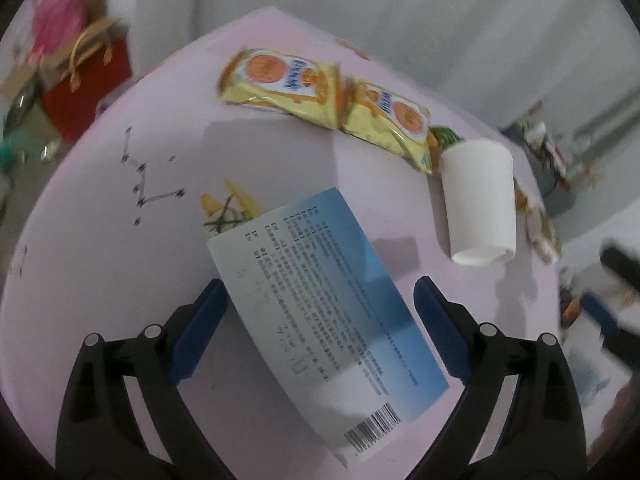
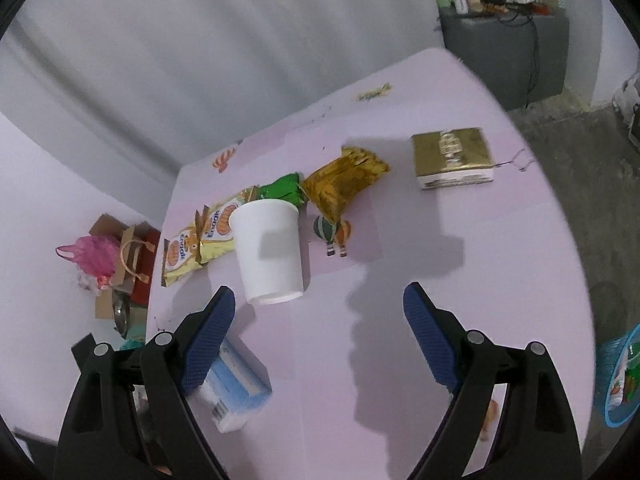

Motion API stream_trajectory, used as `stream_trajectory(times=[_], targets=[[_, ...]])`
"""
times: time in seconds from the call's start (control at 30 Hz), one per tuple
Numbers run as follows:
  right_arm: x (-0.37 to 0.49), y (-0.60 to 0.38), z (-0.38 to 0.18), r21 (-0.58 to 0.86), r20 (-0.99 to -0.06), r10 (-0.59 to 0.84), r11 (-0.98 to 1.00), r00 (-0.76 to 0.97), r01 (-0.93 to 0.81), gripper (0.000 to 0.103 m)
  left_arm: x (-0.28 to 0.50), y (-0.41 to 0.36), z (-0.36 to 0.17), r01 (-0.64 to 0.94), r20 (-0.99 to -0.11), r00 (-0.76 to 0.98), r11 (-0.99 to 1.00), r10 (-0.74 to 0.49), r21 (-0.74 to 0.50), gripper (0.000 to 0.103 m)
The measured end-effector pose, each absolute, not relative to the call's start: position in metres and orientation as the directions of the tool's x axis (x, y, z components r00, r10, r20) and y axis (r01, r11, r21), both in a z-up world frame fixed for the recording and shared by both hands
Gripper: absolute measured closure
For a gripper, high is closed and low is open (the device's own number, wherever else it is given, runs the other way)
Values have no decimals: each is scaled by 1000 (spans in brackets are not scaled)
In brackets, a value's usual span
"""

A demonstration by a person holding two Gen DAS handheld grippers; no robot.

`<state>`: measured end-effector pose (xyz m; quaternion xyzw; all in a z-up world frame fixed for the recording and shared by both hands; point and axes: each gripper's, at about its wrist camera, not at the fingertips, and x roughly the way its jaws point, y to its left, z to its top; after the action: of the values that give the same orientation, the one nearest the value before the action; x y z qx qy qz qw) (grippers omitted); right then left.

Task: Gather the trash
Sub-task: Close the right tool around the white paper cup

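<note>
Trash lies scattered on a pale pink surface (image 2: 400,360). White paper cup (image 2: 269,252) stands upside down, its inside hidden. Blue basket (image 2: 616,384) sits off the surface at the right edge of the right wrist view, with some packaging in it; the items are too blurred to name. Red gift bag (image 1: 86,80) stands on the floor beyond the far edge, pink plastic bag (image 1: 52,24) beside it.

Blue-and-white printed box (image 1: 320,300) lies flat, barcode at the near end. Two yellow snack packets (image 1: 324,96) lie end to end, the nearer one touching the cup. Green wrapper (image 2: 286,188) and crumpled gold wrapper (image 2: 340,188) sit behind the cup; gold box (image 2: 452,156) lies well apart.

Left gripper (image 1: 320,312) fingers stand wide open, straddling the printed box, not pressing it. Right gripper (image 2: 320,320) fingers are wide open, empty, near the cup.
</note>
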<state>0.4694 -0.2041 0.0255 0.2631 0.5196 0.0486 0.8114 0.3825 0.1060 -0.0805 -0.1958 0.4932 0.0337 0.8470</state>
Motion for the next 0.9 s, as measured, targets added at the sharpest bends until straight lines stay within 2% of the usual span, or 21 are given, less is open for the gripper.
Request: stream_trajectory(times=[0.2,0.43,0.5,0.57,0.9], targets=[[510,-175,2,495,-832,406,851,377,176,19,385,95,-84,-121,-840,529,970,-118,-212,13],[543,-139,-26,425,-882,375,895,285,137,20,377,99,-84,-18,-829,535,978,-164,-206,13],[542,-134,-31,393,-897,351,911,270,122,30,378,100,-84,-3,-829,531,979,-173,-205,13],[538,-131,-35,390,-901,356,915,248,102,44,375,101,-83,9,-832,525,978,-180,-206,13],[464,-147,-32,396,-903,382,917,197,38,45,344,83,-85,106,-844,484,973,-231,-206,15]])
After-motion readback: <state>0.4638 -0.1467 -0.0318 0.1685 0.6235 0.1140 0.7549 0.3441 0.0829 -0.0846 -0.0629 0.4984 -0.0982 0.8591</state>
